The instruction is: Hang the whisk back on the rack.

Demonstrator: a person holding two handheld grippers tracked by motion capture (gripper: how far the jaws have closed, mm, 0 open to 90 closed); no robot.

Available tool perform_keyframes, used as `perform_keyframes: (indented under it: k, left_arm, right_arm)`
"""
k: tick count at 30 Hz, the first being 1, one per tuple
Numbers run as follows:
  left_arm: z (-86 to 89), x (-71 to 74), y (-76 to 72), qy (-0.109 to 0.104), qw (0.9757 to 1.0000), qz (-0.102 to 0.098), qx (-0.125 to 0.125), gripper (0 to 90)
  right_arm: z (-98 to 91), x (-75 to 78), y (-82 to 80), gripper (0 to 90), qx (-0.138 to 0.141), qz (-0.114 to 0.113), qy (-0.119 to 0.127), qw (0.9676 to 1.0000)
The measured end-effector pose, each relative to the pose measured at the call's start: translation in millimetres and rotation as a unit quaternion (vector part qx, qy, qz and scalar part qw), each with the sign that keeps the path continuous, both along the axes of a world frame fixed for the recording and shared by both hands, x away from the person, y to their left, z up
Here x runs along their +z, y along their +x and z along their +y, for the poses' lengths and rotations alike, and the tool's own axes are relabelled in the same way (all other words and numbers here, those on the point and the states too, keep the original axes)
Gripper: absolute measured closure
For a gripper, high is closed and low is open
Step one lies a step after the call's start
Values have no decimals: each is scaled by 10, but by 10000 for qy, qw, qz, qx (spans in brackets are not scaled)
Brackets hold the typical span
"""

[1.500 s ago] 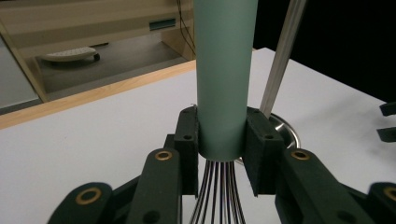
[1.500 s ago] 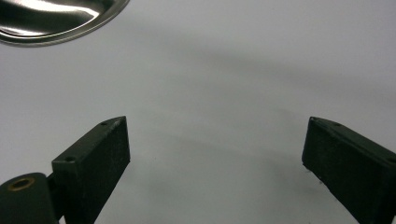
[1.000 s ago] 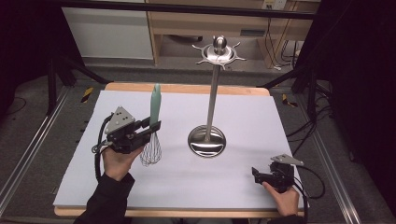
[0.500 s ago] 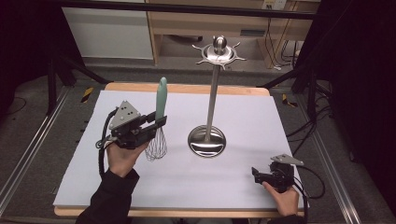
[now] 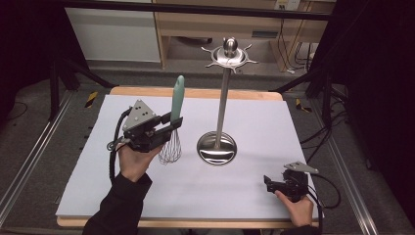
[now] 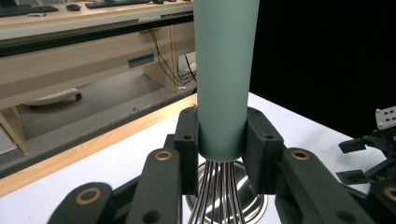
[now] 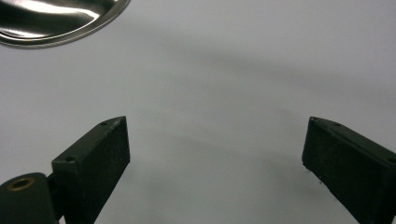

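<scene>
Tabletop (image 5: 244,196) white-covered. Steel stand (image 5: 219,122): round base, tall post, spiked disc and ball on top. Whisk (image 5: 172,128) just left of the stand's base, near upright, teal handle up, wire loops down. Left claw (image 5: 172,125) clamped on the handle's lower end; left gripper view shows the grip (image 6: 222,140) close. Right claw (image 7: 215,154) apart, near the tabletop, well right of the stand.

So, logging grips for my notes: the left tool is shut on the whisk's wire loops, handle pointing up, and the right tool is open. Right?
Not quite. The left tool is shut on the whisk at the bottom of its green handle, just above the wires, as the left gripper view shows. Handle up and right tool open are correct.
</scene>
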State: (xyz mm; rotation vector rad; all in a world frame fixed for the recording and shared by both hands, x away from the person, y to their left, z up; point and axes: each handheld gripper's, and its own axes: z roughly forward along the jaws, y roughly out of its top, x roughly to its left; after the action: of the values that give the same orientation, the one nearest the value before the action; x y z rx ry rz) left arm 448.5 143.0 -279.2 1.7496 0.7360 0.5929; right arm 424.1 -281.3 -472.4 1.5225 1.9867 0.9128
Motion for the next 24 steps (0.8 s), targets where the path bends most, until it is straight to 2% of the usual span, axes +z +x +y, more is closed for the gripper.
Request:
perform_keyframes:
  k: [12,24]
  left_arm:
    - [-116,104,20,57,9999,-52,-92,687]
    - [-260,189,143,205,9998,-10,-73,687]
  right_arm:
    - [-4,0,1,80,2,-26,-7,10000]
    - [-7,3,2,80,-10,-17,-5,10000]
